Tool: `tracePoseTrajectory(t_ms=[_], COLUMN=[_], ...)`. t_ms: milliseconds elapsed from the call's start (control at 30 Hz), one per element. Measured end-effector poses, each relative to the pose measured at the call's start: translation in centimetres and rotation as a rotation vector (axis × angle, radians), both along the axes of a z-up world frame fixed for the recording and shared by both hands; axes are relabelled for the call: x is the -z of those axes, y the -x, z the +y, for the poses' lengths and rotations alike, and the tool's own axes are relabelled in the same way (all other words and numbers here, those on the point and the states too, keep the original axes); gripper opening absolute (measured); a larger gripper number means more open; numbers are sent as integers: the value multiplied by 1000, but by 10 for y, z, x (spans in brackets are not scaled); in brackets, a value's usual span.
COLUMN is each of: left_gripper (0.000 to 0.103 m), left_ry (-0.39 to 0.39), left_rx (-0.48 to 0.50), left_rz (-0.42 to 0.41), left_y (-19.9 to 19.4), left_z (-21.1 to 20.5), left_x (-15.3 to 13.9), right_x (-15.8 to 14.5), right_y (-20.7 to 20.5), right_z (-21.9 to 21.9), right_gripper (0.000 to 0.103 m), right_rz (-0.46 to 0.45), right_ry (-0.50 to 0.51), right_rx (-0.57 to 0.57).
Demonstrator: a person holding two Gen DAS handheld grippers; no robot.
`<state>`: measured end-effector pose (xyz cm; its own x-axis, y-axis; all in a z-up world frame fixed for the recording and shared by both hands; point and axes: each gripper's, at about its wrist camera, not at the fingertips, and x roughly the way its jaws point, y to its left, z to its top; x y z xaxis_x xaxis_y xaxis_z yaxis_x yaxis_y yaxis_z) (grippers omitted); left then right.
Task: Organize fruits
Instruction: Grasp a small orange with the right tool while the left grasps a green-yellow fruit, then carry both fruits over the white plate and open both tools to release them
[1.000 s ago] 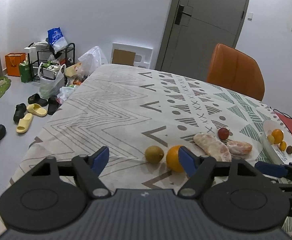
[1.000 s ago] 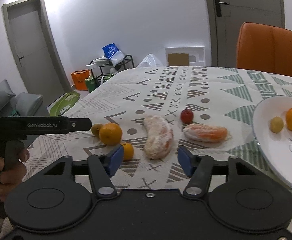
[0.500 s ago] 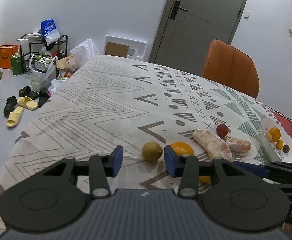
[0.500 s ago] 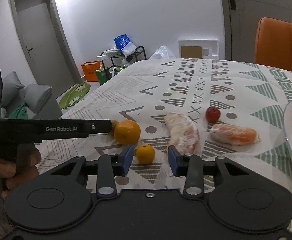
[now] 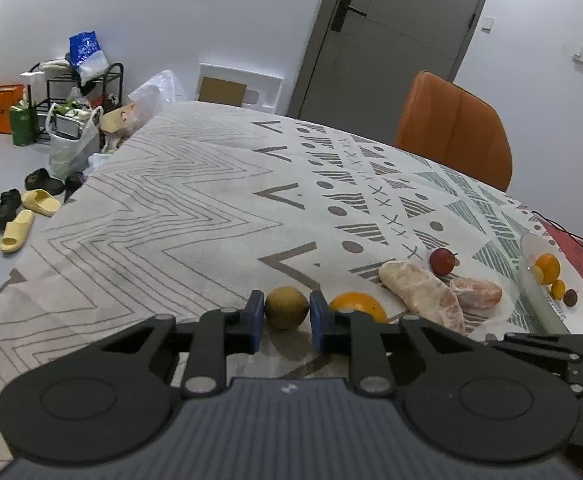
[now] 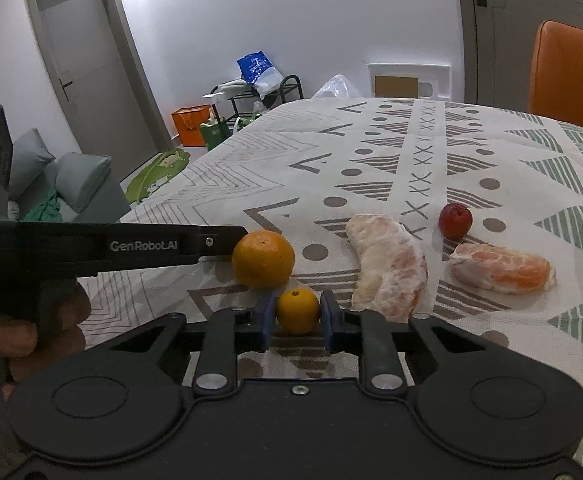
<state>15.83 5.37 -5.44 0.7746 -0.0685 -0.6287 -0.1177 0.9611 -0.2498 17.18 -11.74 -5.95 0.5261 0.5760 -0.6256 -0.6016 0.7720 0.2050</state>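
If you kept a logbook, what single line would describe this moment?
left gripper: shut on kiwi | right gripper: shut on small orange | both fruits on tablecloth | plate: holds other fruit

On the table (image 5: pixel 171 216), a round fruit (image 5: pixel 286 307) is set between the fingers of the left gripper (image 5: pixel 285 322); a large orange (image 5: pixel 357 306) lies just to its right. A small orange (image 6: pixel 298 311) is placed between the fingers of the right gripper (image 6: pixel 297 322), in front of the large orange. Two peeled segments (image 6: pixel 391 266) (image 6: pixel 501 268) are laid further right, with a small fruit (image 6: pixel 455 221) behind them. A plate (image 5: pixel 533 284) at the far right holds four fruits.
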Motion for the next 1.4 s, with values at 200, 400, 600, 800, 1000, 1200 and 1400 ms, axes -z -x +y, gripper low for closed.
tracePoseTrajectory(t_ms=[200, 400, 600, 800, 1000, 1200, 1400], left_gripper=[23, 23, 23, 23, 23, 23, 23], left_ry=[-19, -30, -35, -44, -49, -57, -58], left_rx=[-1, 4, 28, 71, 113, 154, 198], left_rz=[-9, -42, -61, -77, -87, -96, -105], left_y=[6, 10, 10, 8, 8, 8, 5], left_z=[-6, -13, -29, -50, -73, -95, -120], left_x=[-7, -19, -28, -34, -37, -40, -43], right_x=[-9, -14, -20, -23, -24, -25, -28], right_y=[6, 8, 13, 16, 19, 22, 26], right_z=[-12, -25, -43, -67, -94, -118, -144], right_gripper=[22, 22, 22, 22, 22, 22, 22], right_rz=[-25, -37, -52, -59, -70, -75, -88], right_ry=[-20, -39, -52, -55, -65, -70, -77], right_rx=[27, 47, 74, 129, 180, 226, 281])
